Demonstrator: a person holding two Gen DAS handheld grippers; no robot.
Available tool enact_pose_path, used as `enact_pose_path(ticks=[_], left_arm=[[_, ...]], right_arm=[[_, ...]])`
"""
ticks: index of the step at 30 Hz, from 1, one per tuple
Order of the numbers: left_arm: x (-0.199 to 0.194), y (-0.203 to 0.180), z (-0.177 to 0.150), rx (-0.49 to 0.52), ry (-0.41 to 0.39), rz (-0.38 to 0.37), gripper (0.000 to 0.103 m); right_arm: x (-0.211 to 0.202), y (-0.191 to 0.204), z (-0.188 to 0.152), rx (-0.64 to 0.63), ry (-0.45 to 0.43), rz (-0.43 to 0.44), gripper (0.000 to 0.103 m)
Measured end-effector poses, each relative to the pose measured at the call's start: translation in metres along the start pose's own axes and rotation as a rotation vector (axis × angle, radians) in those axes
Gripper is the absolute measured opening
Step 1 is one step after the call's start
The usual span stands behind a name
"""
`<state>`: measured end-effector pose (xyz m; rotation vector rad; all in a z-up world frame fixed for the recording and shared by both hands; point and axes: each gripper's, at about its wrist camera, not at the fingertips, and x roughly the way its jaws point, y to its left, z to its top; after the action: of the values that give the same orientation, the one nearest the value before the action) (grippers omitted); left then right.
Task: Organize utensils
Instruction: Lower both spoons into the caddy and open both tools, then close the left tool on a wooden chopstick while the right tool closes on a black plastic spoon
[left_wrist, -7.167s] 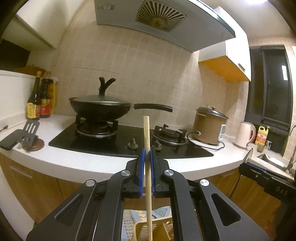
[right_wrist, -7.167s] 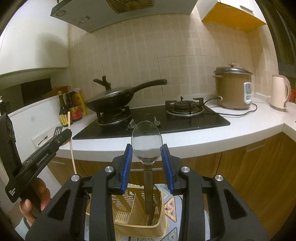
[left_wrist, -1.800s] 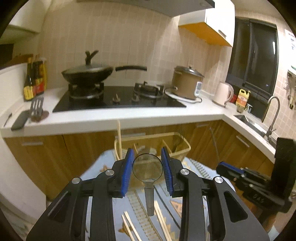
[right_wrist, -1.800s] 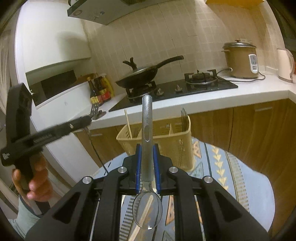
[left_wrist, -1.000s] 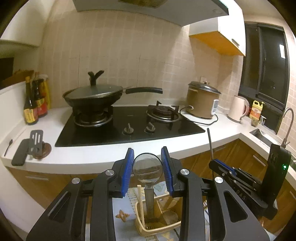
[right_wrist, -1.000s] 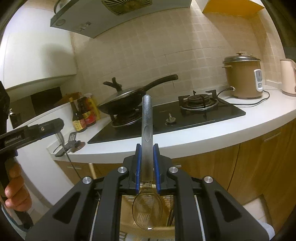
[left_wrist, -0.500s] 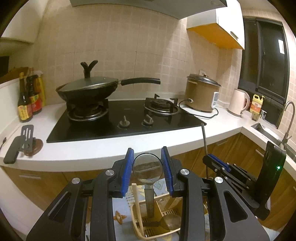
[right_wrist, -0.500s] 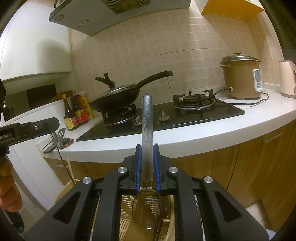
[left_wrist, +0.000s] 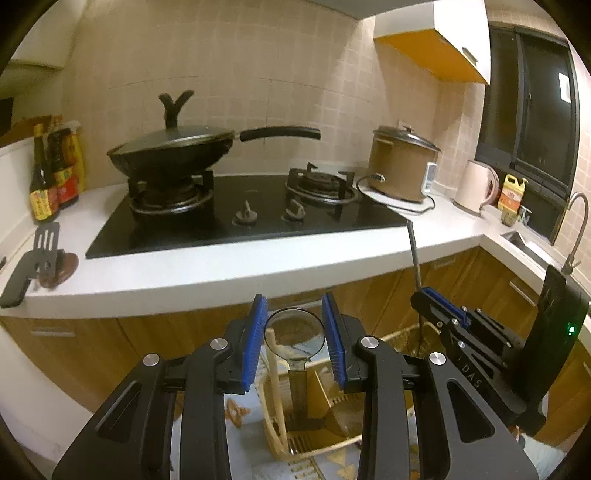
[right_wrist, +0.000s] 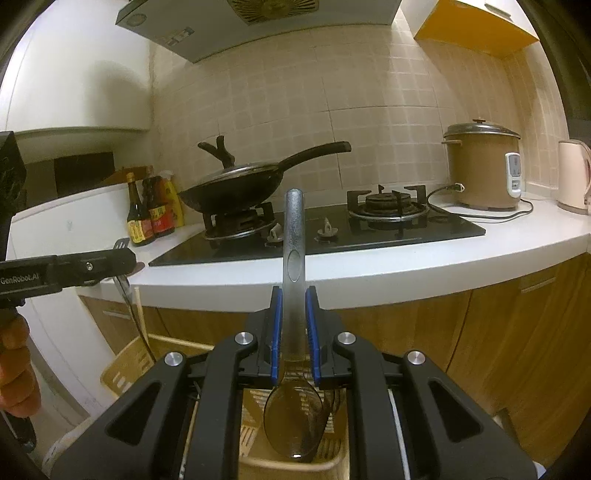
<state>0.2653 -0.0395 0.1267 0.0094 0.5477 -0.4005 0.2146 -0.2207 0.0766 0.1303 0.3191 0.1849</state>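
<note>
Left wrist: we see left gripper (left_wrist: 293, 341) jaws clamping a spoon (left_wrist: 294, 332) bowl-up, now sunk over the basket (left_wrist: 275, 439). Right wrist: right gripper (right_wrist: 293, 328) jaws narrow on a second spoon (right_wrist: 293, 266), lowered; both near drop-in.

A: Background?
B: Black lidded wok (left_wrist: 173, 151) on the left burner of a black gas hob (left_wrist: 251, 210), handle pointing right. Brown rice cooker (left_wrist: 402, 166) right of the hob, cord trailing on the white table (left_wrist: 221, 273).
A: Left side?
B: Sauce bottles (left_wrist: 55, 173) against the tiled wall; black slotted spatula (left_wrist: 33, 258) lying near the table edge.
A: Far right?
B: Pale kettle (left_wrist: 474, 186), yellow bottle (left_wrist: 509, 194), sink tap (left_wrist: 574, 225), dark window (left_wrist: 532, 107). Range hood (right_wrist: 258, 22) overhead.
</note>
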Motion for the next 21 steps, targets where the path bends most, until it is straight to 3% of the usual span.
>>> enact_pose_path(ticks=[9, 21], left_arm=[[-0.014, 0.004, -0.008, -0.041, 0.005, -0.042, 0.034], [-0.052, 0.004, -0.017, -0.059, 0.012, -0.055, 0.035]], right_arm=[[-0.031, -0.01, -0.006, -0.01, 0.077, 0.032, 0.011], [-0.082, 0.002, -0.001, -0.024, 0.095, 0.016, 0.014]])
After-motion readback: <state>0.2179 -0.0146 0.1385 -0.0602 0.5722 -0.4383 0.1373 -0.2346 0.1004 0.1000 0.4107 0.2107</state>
